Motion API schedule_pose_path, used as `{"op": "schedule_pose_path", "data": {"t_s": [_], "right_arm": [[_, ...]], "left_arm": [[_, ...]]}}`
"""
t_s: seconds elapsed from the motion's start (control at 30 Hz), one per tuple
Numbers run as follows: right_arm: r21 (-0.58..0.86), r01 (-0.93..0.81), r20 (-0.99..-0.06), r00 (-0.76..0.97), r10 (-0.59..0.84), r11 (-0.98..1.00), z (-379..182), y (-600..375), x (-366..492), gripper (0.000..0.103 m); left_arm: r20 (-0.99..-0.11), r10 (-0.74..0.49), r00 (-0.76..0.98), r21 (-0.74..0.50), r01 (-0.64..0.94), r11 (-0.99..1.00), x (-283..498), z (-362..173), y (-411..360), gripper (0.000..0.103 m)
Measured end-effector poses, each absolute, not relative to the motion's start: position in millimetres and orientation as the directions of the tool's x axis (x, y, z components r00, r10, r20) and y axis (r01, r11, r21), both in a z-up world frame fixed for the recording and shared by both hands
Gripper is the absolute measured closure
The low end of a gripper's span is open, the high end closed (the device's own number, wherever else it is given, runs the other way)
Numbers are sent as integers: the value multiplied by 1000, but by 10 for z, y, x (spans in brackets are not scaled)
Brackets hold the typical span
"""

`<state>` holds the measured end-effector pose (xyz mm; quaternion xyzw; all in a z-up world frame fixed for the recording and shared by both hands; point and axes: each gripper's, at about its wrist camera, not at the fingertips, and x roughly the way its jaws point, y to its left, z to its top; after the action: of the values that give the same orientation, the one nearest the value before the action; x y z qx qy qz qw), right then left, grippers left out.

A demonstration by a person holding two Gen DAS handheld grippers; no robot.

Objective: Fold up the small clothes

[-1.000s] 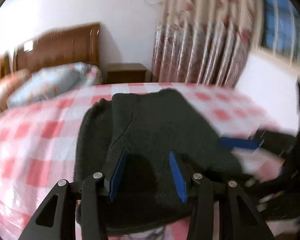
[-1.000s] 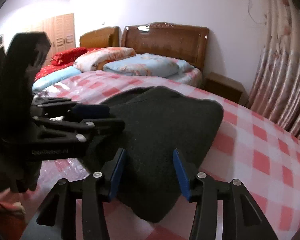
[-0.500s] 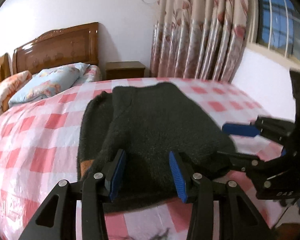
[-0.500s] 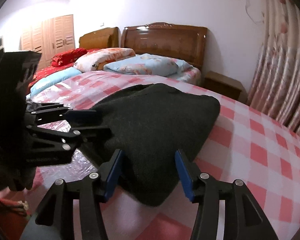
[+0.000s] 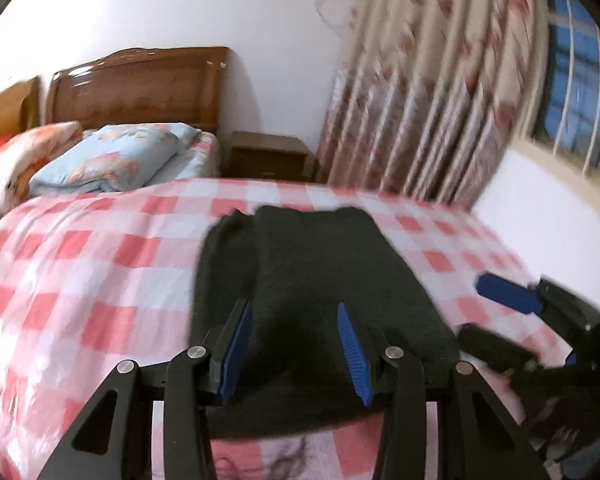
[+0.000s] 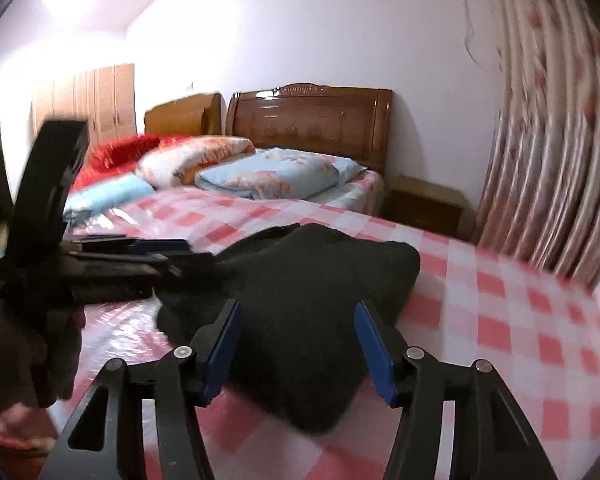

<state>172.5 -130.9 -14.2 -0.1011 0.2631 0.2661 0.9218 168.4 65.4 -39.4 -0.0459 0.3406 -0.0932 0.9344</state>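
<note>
Here, in the left wrist view, the left gripper (image 5: 296, 344) hovers with its blue pads apart over the near edge of the black garment (image 5: 324, 280), gripping nothing. The garment lies folded on the pink checked bed (image 5: 80, 264), one layer lapped over another along its 9 o'clock side. The right gripper (image 5: 496, 316) comes in at 3 o'clock, just beside the garment's edge, its jaws apart too and nothing between them. Only this view shows the window (image 5: 576, 100) at 2 o'clock.

In the right wrist view, the right gripper (image 6: 300, 344) stands parted above the garment's (image 6: 312, 300) near corner, clear of the cloth. The left gripper (image 6: 164, 252) reaches in from 9 o'clock, its tips at the garment's edge. Only this view shows the wardrobe (image 6: 96, 104) and the red pillow (image 6: 120, 152) at 10 o'clock, and how thick the bundle sits.

The fold looks nearly finished. To do the next fold well, both grippers should pinch every layer at matching corners and carry them over together, so that the edges meet squarely.
</note>
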Motion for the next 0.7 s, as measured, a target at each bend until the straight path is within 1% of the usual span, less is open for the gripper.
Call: {"op": "schedule_pose_path", "data": {"t_s": [0.03,0.07,0.1,0.13,0.17,0.23,0.3,0.37,0.43,0.47,0.5,0.53,0.57,0.6,0.7], "right_arm": [[-57,-551,-584,695,420,833,-256,-1226,1805,0],[-52,-561,-667,635,390,826,-453,-1137,1912,0],[-81,-556,-648,660,380,827,-465,-1127,1892,0],[-93,-558,-637,670,382,825,-424,-1124,1848,0],[-83,-556,-645,663,381,827,-373,-1134,1834,0],[-59,-563,-608,675,417,824,-211,-1194,1783,0],[-59,-534,-572,711,409,844,-84,-1241,1812,0],[-39,-498,-557,731,395,867,-37,-1281,1948,0],[-21,-438,-563,748,351,899,-70,-1317,2134,0],[-10,-415,-579,744,333,910,-118,-1331,2212,0],[10,-410,-629,707,325,912,-256,-1338,2299,0],[35,-422,-684,651,330,906,-394,-1324,2381,0],[51,-423,-660,665,348,905,-431,-1379,2333,0],[77,-429,-635,674,376,900,-414,-1452,2272,0],[147,-402,-625,670,400,904,-328,-1610,2141,0]], "left_arm": [[-667,-171,725,-104,137,985,1760,-507,566,57],[-683,-122,720,-50,120,991,1799,-611,494,57],[-661,-116,741,-39,121,992,1763,-600,476,57],[-663,-119,739,-43,121,992,1741,-582,477,57],[-670,-149,727,-78,131,988,1729,-526,508,57],[-637,-190,747,-133,136,982,1711,-378,590,57],[-601,-185,777,-142,124,982,1760,-256,633,57],[-586,-180,790,-128,130,983,1889,-196,622,57],[-627,-132,767,-82,104,991,2093,-295,599,57],[-687,-116,717,-73,91,993,2223,-454,596,57],[-734,-115,670,-75,89,993,2291,-601,599,56],[-722,-130,679,-93,91,991,2271,-673,630,55],[-685,-152,713,-116,100,988,2200,-684,673,55],[-680,-163,715,-132,99,986,2154,-688,701,55],[-652,-163,740,-160,76,984,1908,-581,770,55]]}}
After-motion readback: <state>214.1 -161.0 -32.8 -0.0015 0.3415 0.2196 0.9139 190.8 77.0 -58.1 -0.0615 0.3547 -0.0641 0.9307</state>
